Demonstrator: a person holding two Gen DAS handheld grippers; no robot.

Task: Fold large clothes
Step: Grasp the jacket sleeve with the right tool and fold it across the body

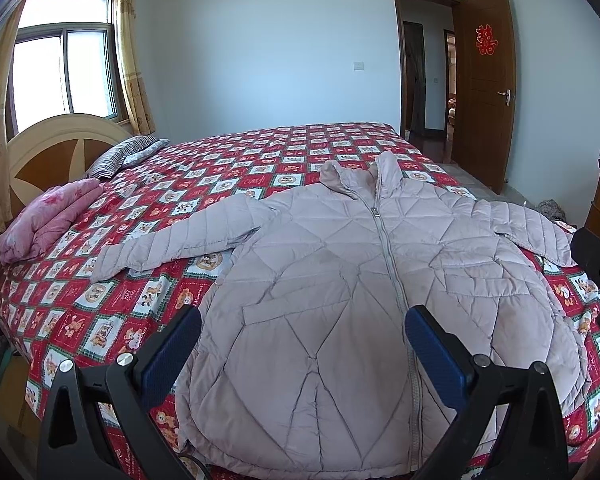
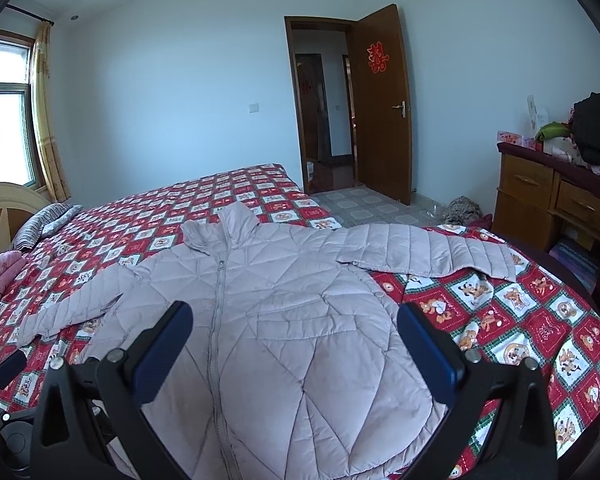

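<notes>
The pale quilted jacket (image 1: pixel 339 280) lies front-up and zipped on the bed (image 1: pixel 140 240), its long axis running from the hem at the bottom of the frame up to the collar at centre. Both sleeves spread sideways toward the left and right edges. The left claw (image 1: pixel 303 340) hovers wide over the lower left panel; the right claw (image 2: pixel 296 336) hovers wide over the right panel, nearer the right sleeve (image 2: pixel 439 252). The shell looks puffy and slippery; the bedcover is a red checked print.
</notes>
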